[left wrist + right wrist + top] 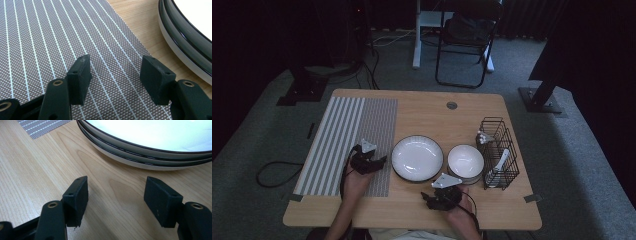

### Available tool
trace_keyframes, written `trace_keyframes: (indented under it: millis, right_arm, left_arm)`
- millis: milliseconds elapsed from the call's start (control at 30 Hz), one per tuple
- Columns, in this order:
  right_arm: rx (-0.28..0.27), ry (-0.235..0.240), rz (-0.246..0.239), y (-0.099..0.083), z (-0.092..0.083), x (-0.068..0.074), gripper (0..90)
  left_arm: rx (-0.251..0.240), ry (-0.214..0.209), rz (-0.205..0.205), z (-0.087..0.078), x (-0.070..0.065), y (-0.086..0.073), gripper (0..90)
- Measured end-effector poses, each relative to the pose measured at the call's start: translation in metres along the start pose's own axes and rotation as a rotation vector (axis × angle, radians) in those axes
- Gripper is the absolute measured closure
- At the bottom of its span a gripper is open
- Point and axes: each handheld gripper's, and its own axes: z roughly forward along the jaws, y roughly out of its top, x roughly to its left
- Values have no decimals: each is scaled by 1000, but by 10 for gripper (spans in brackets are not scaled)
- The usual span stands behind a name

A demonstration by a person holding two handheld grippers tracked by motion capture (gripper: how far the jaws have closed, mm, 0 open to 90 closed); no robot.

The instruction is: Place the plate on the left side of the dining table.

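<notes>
wooden table (pixel 422 112) on grey carpet, dark room, folding chair (pixel 464 40) at the far side. left gripper (pixel 113 71) spread over the striped mat (pixel 50 37); right gripper (pixel 116 195) spread near the plates (pixel 150 147). up close they're a stack; from above, one plate.

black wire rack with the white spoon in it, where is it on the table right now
In the high view the black wire rack stands near the right edge of the wooden table, just right of the small white bowls, with the white spoon leaning inside.
</notes>
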Motion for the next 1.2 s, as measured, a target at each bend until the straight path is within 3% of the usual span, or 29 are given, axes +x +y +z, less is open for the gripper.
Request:
trace_keyframes:
  millis: [1200]
  right_arm:
    - [0, -2, 0, 0, 0, 0, 355]
  left_arm:
    - [7, -11, 13, 0, -1, 0, 385]
